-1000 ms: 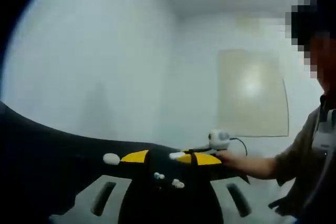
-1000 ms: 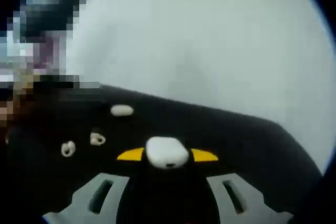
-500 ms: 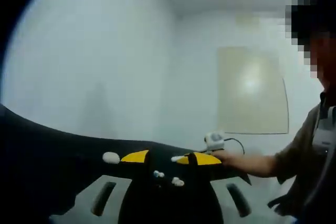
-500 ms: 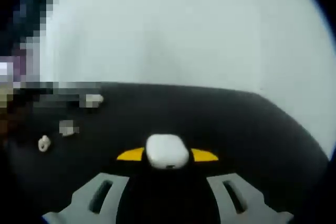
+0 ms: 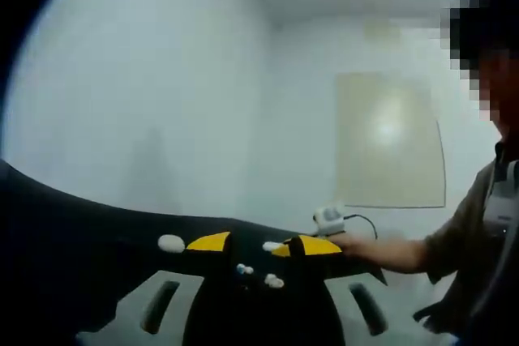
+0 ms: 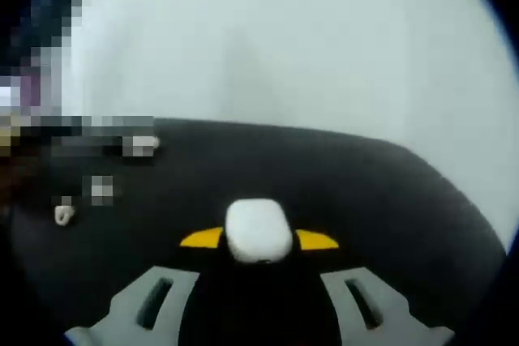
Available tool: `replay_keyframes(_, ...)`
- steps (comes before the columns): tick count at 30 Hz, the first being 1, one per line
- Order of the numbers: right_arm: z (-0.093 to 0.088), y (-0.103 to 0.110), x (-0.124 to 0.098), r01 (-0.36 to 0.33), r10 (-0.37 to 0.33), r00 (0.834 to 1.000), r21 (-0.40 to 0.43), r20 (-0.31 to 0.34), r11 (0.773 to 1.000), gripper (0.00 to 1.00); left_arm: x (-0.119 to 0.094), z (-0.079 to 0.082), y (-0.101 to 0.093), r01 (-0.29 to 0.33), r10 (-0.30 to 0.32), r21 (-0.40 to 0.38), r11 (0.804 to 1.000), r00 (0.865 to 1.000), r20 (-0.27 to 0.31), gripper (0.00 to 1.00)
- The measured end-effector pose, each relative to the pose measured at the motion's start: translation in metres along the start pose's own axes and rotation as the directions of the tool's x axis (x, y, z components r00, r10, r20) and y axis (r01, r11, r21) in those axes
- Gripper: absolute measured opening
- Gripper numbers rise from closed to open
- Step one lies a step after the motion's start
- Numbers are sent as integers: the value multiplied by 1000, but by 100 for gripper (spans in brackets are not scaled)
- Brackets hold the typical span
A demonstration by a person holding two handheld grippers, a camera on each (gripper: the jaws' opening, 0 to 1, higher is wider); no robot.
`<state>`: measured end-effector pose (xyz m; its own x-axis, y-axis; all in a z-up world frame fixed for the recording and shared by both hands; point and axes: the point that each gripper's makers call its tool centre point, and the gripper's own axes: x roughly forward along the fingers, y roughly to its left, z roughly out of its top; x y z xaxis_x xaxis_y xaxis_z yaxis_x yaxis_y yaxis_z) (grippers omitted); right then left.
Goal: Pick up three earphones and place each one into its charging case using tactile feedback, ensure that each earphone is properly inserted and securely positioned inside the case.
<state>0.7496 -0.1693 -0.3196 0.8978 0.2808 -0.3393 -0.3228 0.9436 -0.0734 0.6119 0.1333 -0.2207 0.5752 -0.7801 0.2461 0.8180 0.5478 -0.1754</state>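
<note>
The right gripper (image 6: 258, 241) has its jaws closed on the white case (image 6: 258, 231) above the dark surface (image 6: 389, 200), while the left gripper (image 5: 258, 244) stands open and empty near two loose earphones (image 5: 273, 281); judged next: seating one.

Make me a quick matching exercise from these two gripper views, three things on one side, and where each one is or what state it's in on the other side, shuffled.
Things:
1. White charging case
2. Two small earphones
3. Left gripper

Places or states:
A. Lying loose on the black table, just past the left gripper's yellow tips
B. Open, nothing between its jaws
C. Clamped between the right gripper's yellow tips

Pairs: 1-C, 2-A, 3-B
</note>
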Motion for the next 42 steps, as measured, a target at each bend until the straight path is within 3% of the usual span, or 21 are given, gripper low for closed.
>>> replay_keyframes(2, 7, 0, -2, 20, -20, 999, -17, 34, 1000, 46, 0, 1, 0, 1, -1, -2, 1000, 1000, 2, 29)
replay_keyframes(4, 25, 0, -6, 48, -41, 992, -58, 120, 997, 53, 0, 0, 0, 2, -2, 0, 1000, 1000, -1, 28)
replay_keyframes(7, 58, 15, -14, 22, -13, 972, -38, 236, 999, 53, 0, 0, -1, 3, -3, 4, 1000, 1000, -2, 28)
replay_keyframes(17, 111, 95, 19, -142, 175, 955, -149, 241, 979, 52, 0, -2, 0, -11, 12, 20, 1000, 1000, -14, 27)
replay_keyframes(20, 113, 120, 30, -214, 243, 946, -150, 215, 965, 52, 0, -6, 7, -53, 53, 17, 998, 998, -36, 27)
replay_keyframes(21, 112, 127, 34, -241, 265, 942, -136, 205, 961, 52, -1, -13, 19, -118, 118, -4, 993, 990, -75, 27)
replay_keyframes(23, 112, 139, 43, -272, 292, 937, -125, 193, 954, 52, -2, -12, 35, -198, 195, -43, 979, 978, -71, 28)
replay_keyframes(25, 110, 145, 53, -289, 307, 935, -121, 180, 950, 52, -7, -10, 50, -274, 271, -51, 960, 961, -60, 30)
replay_keyframes(28, 107, 153, 60, -327, 341, 925, -110, 164, 939, 51, -15, -14, 68, -384, 385, 31, 923, 919, -82, 32)
replay_keyframes(31, 104, 157, 65, -350, 361, 917, -94, 167, 932, 49, -12, -12, 67, -383, 383, 21, 924, 921, -66, 40)
replay_keyframes(33, 101, 161, 69, -363, 374, 914, -97, 156, 927, 49, -13, -12, 69, -401, 402, 32, 916, 913, -66, 44)
replay_keyframes(36, 98, 168, 75, -396, 408, 903, -111, 135, 912, 49, -15, -11, 73, -435, 443, 112, 893, 894, -60, 47)
replay_keyframes(42, 96, 181, 92, -466, 475, 874, -105, 100, 879, 49, -11, -14, 63, -416, 436, 200, 887, 897, -68, 51)
